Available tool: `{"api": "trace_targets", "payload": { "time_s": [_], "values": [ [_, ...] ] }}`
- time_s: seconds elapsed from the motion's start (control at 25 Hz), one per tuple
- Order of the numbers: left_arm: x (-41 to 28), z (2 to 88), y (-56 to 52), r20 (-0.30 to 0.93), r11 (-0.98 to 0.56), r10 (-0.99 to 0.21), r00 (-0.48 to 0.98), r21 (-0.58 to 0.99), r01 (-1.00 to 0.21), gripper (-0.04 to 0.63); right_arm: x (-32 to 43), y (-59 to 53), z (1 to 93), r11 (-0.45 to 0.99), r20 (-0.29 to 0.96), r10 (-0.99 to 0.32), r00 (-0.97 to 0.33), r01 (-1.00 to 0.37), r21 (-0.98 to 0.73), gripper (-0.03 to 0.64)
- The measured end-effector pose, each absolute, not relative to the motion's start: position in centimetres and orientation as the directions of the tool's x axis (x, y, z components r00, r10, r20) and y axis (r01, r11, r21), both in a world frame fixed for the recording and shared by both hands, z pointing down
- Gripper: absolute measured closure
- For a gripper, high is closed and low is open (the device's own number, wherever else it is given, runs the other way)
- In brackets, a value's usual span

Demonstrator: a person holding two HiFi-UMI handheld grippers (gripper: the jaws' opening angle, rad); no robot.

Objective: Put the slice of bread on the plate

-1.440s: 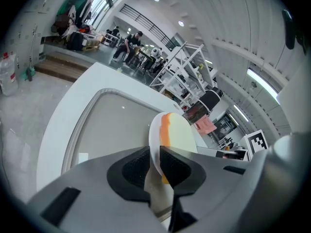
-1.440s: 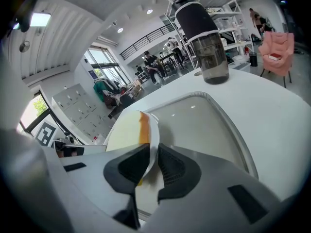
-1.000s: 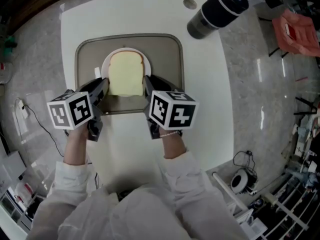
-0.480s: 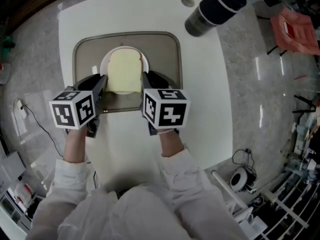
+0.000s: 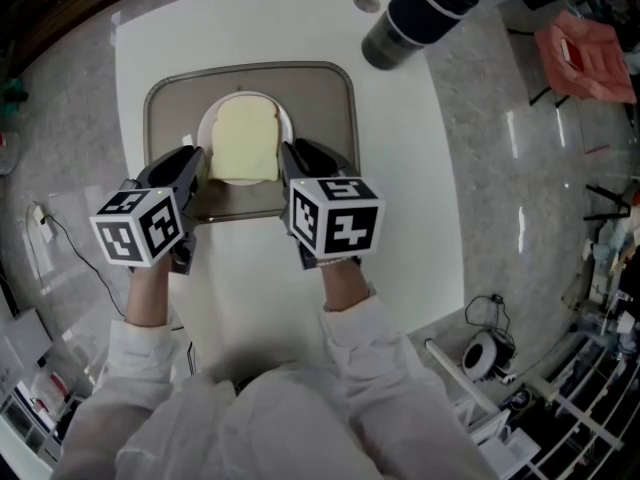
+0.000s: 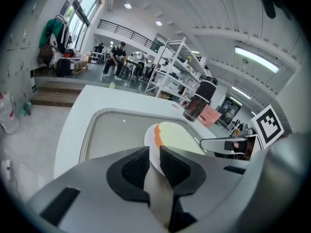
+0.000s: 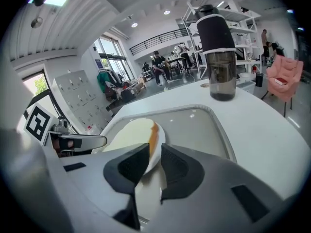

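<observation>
Left gripper (image 6: 154,155): the jaws are drawn nearly together on the left rim of the plate (image 5: 204,128); its thin white edge is pinched between the ribbed pads.
Right gripper (image 7: 154,154): the opposite rim is pinched in the same way.
Slice of bread (image 5: 245,141): it lies flat on the plate, between the two grippers. It is inward of each and slightly ahead of the jaw tips.
Long axis: it runs forward, roughly parallel to both pairs of jaws, with the rounded end farthest away.
Nearer hand: neither is favoured; the slice is centred between them.
Task state: the placing is judged done, since the bread is already on the plate.
Plate height: it may be resting on the tray (image 5: 320,108) beneath or held just above it; this cannot be settled from these views.
Coming move: level, matched travel of both grippers is judged necessary, or the slice could slide toward the lower rim.
Bottle (image 5: 415,13): it stands well ahead and to the right of the right gripper.
</observation>
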State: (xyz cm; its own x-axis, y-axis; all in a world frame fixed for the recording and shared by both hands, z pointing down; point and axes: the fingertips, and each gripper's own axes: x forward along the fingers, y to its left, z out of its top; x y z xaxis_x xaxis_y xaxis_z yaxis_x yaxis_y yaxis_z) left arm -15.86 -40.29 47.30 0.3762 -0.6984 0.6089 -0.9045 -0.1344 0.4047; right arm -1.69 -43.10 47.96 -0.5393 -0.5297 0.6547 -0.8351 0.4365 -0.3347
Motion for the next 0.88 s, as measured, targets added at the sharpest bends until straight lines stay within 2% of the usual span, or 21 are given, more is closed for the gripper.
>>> {"api": "trace_targets", "payload": {
  "time_s": [0.16, 0.4, 0.68, 0.88],
  "values": [
    [-15.9, 45.6, -39.8, 0.556, -0.153, -0.728, 0.401, 0.437, -0.886, 0.526, -1.3, -42.7, 46.1, 0.432, 0.615, -0.575, -0.54, -0.839, -0.332, 0.551],
    [-14.9, 42.3, -38.2, 0.464, -0.225, -0.749, 0.473, 0.494, -0.84, 0.529, -1.8, -40.8, 42.3, 0.478, 0.495, -0.606, -0.623, -0.782, -0.4, 0.572],
    [-13.9, 39.4, -35.6, 0.397, -0.283, -0.767, 0.504, 0.496, -0.821, 0.563, -1.6, -38.1, 39.1, 0.515, 0.411, -0.643, -0.646, -0.762, -0.392, 0.592],
    [-12.2, 37.7, -33.1, 0.334, -0.371, -0.744, 0.579, 0.514, -0.773, 0.584, -1.6, -35.8, 36.7, 0.542, 0.364, -0.662, -0.656, -0.754, -0.371, 0.598]
  ]
}}
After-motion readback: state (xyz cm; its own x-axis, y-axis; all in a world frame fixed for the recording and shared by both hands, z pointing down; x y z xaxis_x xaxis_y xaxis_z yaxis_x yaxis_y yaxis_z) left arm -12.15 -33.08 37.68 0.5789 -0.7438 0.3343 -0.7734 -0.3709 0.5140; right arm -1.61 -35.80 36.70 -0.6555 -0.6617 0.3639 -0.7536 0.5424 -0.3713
